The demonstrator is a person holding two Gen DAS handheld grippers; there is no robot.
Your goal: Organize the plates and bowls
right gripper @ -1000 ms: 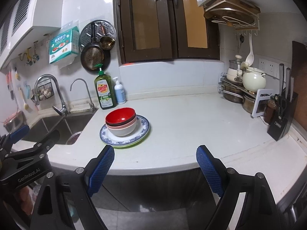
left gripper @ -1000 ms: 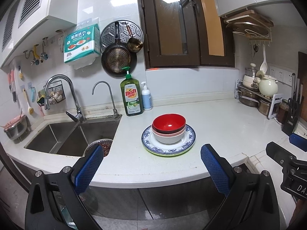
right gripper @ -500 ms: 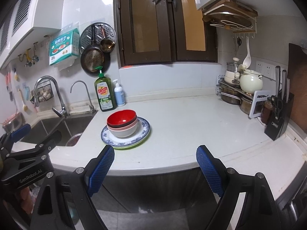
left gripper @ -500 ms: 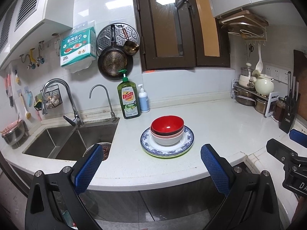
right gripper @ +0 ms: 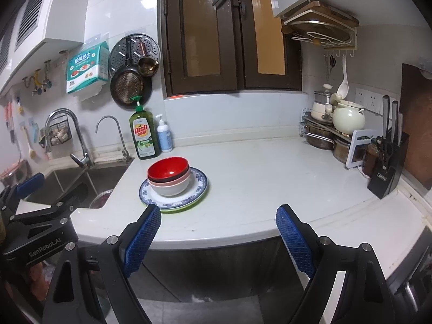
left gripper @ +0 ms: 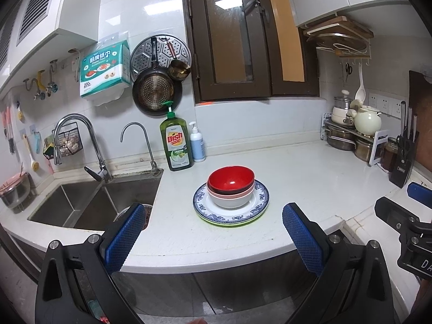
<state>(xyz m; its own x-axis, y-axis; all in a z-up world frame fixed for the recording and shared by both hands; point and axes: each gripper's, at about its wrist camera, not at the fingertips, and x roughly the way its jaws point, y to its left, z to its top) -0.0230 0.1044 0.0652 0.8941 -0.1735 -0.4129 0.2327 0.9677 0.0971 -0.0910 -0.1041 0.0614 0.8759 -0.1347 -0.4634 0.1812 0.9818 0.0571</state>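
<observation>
A stack of bowls (left gripper: 231, 186) (right gripper: 168, 175), red on top, then a dark one, a pink one and a white one, sits on a blue-patterned plate (left gripper: 258, 202) (right gripper: 198, 189). That plate rests on a green plate (left gripper: 229, 222) on the white counter (left gripper: 310, 178). My left gripper (left gripper: 213, 239) hangs open in front of the counter's edge, short of the stack, nothing between its blue pads. My right gripper (right gripper: 217, 236) is open too, off the counter's front edge, with the stack ahead to its left. Each gripper shows at the edge of the other's view.
A double sink (left gripper: 91, 199) with two taps lies left of the stack. A green dish soap bottle (left gripper: 175, 143) and a pump bottle (left gripper: 197, 143) stand at the wall. Pots and a cream kettle (left gripper: 367, 120) on a rack and a knife block (left gripper: 403, 159) fill the right corner.
</observation>
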